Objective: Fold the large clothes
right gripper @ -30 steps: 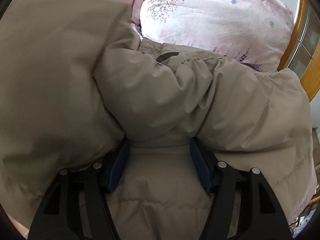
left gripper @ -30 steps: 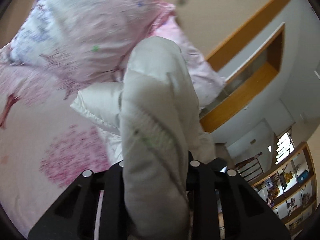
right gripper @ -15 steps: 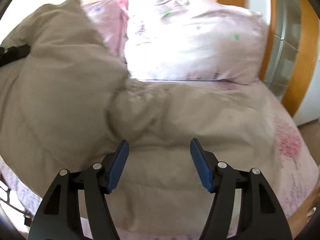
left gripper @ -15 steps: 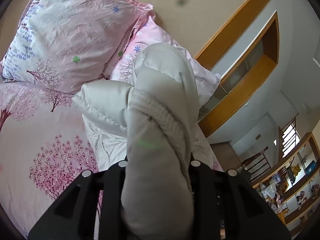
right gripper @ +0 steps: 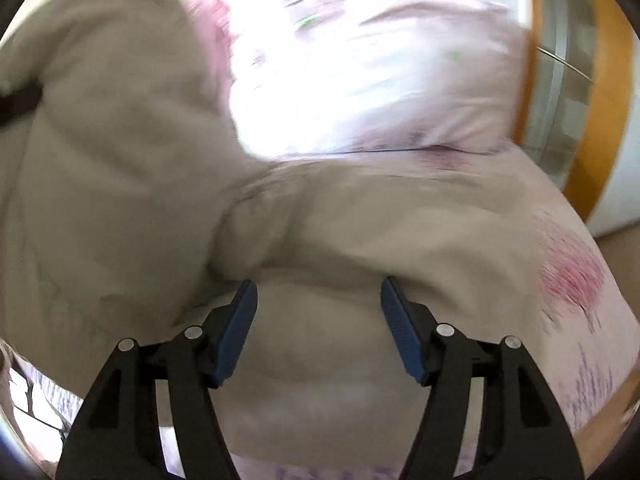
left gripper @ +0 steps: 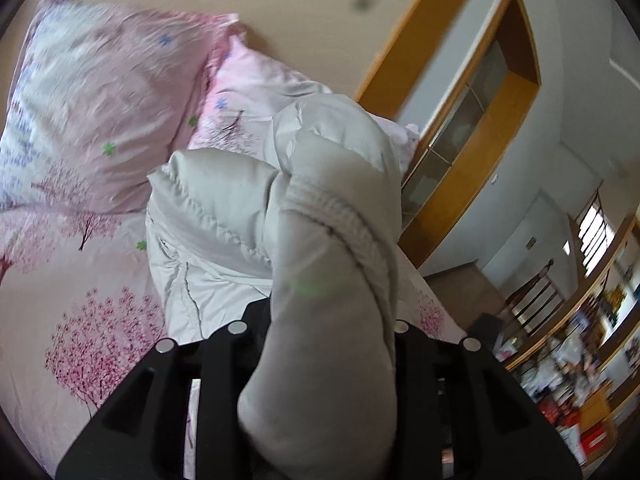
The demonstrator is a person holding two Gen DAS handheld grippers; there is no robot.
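Observation:
A beige puffer jacket [right gripper: 360, 232] lies bunched on a bed with a pink blossom-print sheet [left gripper: 80, 280]. My left gripper [left gripper: 320, 340] is shut on the jacket's ribbed cuff and sleeve [left gripper: 332, 240], which stands up between the jaws and hides the fingertips. My right gripper [right gripper: 318, 308] is open and empty, its blue pads [right gripper: 240, 320] held just above the jacket's body. The right wrist view is motion-blurred.
Two pink floral pillows [left gripper: 100, 100] lean against the headboard wall; one also shows in the right wrist view [right gripper: 360, 72]. A wooden-framed glass partition [left gripper: 472, 140] stands right of the bed. Shelves [left gripper: 580, 340] fill the far right. The bed's edge [right gripper: 600, 360] drops off at right.
My right gripper has let go of the jacket, opened and pulled back and up from it. My left gripper has kept its hold on the sleeve and drawn back slightly from the pillows.

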